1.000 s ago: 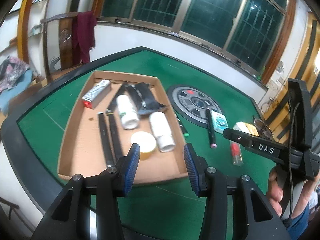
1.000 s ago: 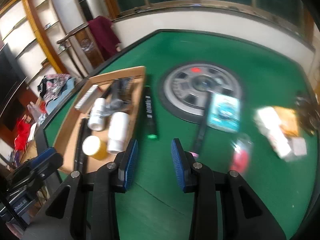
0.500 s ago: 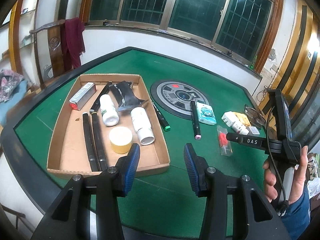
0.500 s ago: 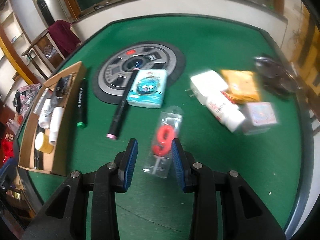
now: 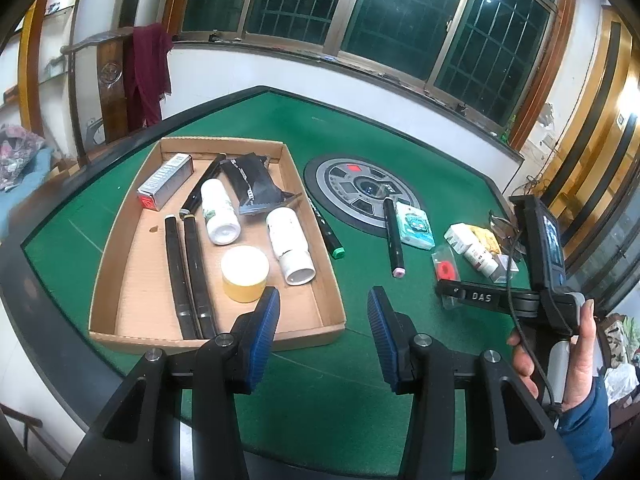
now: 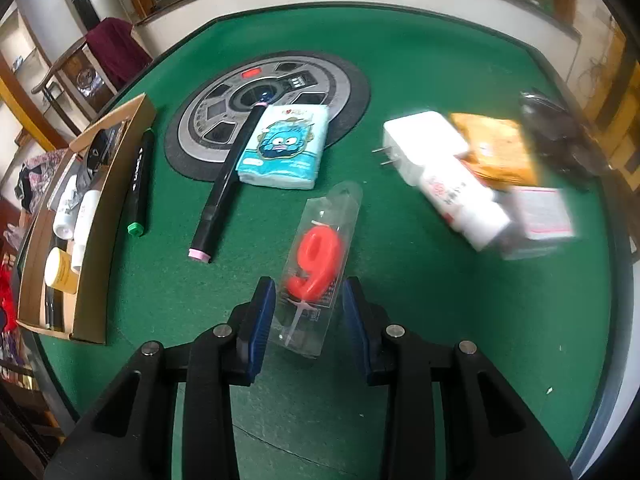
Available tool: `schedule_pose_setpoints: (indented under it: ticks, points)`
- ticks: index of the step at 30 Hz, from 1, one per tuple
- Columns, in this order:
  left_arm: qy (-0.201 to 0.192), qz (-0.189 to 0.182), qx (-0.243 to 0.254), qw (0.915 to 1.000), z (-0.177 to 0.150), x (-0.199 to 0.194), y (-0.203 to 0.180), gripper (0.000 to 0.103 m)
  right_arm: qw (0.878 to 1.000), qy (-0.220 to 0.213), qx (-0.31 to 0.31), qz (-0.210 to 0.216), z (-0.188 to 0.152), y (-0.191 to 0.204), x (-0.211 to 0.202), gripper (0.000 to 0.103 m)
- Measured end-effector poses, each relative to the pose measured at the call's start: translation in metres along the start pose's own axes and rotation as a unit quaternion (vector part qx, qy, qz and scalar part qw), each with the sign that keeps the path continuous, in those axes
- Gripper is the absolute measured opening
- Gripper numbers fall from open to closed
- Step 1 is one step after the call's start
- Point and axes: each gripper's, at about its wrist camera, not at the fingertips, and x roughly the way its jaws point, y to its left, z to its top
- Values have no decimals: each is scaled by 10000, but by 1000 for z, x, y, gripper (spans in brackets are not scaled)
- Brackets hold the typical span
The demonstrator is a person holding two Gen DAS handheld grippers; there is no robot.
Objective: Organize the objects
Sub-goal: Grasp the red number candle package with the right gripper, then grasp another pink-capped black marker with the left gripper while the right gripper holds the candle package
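The right claw (image 6: 308, 312) points steeply down at the green tabletop (image 6: 440, 320), its blue pads (image 6: 262, 316) parted and straddling the near end of a clear pack with a red "9" candle (image 6: 318, 258); the pack lies flat on the felt between the pads, a gap shows beside the right pad, the left pad sits close against the pack's edge and whether it touches I cannot tell; nothing is clamped or lifted. Beyond the candle lie a black marker with a pink cap (image 6: 228, 176) and a blue tissue pack (image 6: 286, 148), touching side by side, both partly on the round grey panel (image 6: 312, 76) set in the tabletop; a marker with a green cap (image 6: 138, 184) lies just beside the box wall. To the right, blurred, sit a white plug (image 6: 420, 144), a white tube (image 6: 460, 204), an orange packet (image 6: 496, 148) and a small box (image 6: 540, 212), crowded together.

The left claw (image 5: 323, 332) hangs above the near felt with its pads apart and nothing between them, released. Ahead of it the cardboard box (image 5: 120, 248) holds two white bottles (image 5: 218, 216), a yellow jar (image 5: 244, 274), two black sticks (image 5: 186, 272), a silver carton (image 5: 166, 186) and a black pouch (image 5: 250, 186). At the right edge of that view a hand (image 5: 560, 360) in a blue sleeve grips the other tool's handle.
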Motion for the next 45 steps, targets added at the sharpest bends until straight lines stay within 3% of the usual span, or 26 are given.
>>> schedule_pose_setpoints:
  ticks: [4, 5, 6, 14, 20, 25, 34, 41, 45]
  points:
    - [44, -16, -11, 10000, -1, 4, 0, 40, 9993, -33, -263, -255, 1, 8, 6, 32]
    - [47, -26, -9, 10000, -1, 4, 0, 40, 9991, -58, -295, -307, 2, 9, 6, 27]
    - [50, -26, -5, 10000, -2, 4, 0, 40, 9986, -92, -324, -402, 2, 9, 7, 10]
    - [75, -35, 13, 10000, -2, 6, -3, 40, 9997, -45, -228, -44, -1, -3, -4, 10]
    - [216, -124, 30, 9997, -2, 17, -7, 40, 9980, -485, -241, 313, -10, -18, -40, 10]
    - [435, -462, -51, 9980, 4, 32, -12, 40, 9952, -683, 55, 704, -11, -41, -56, 10]
    - [1033, -835, 368, 9905, 38, 89, -72, 40, 9914, -649, 415, 1056, -11, -56, -61, 10]
    - [1393, 35, 906, 9861, 59, 165, -104, 39, 9894, -673, 571, 1153, -10, -64, -64, 10]
    - [1605, 96, 994, 9820, 57, 188, -108, 39, 9889, -703, 569, 1176, -10, -65, -67, 10]
